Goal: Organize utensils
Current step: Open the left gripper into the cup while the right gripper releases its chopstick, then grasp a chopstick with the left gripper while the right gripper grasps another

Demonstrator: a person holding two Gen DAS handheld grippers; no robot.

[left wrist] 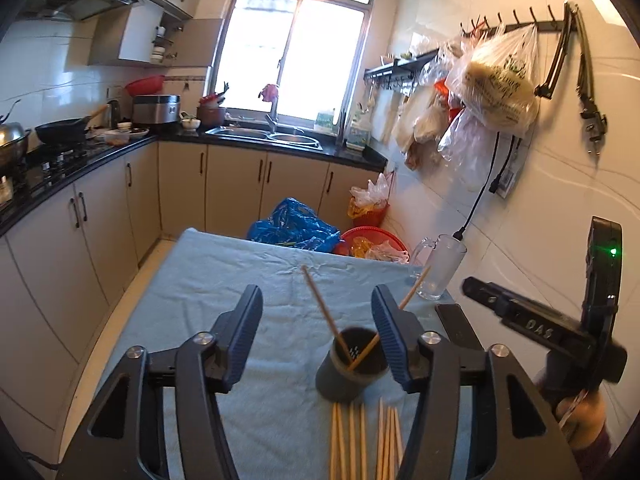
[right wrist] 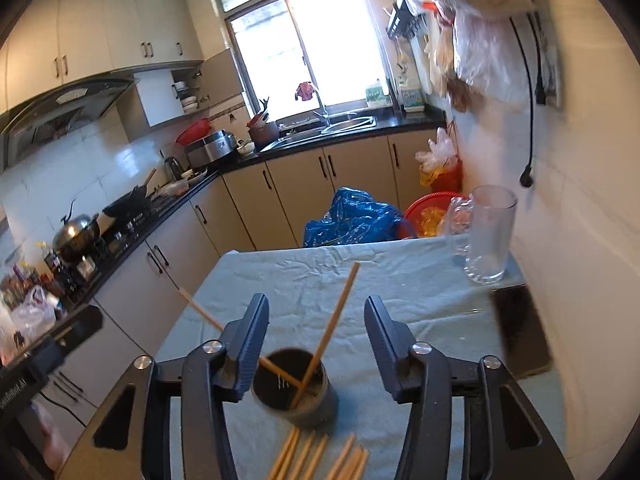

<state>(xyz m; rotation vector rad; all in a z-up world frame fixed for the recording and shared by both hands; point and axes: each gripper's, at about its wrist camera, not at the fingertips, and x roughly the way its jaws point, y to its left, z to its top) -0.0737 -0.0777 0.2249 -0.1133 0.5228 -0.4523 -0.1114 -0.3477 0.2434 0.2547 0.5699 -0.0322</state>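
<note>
Left wrist view, left tongs (left wrist: 316, 320) wide, right tongs (right wrist: 316, 328) wide, two chopsticks (left wrist: 324, 312) in dark cup (left wrist: 344, 380)

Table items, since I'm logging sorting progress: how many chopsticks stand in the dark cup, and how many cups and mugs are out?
Standing chopsticks: 2
Dark cup: 1
Glass mug: 1
Total: 4
The loose chopsticks on the cloth run out of frame, so they are not counted.
</note>
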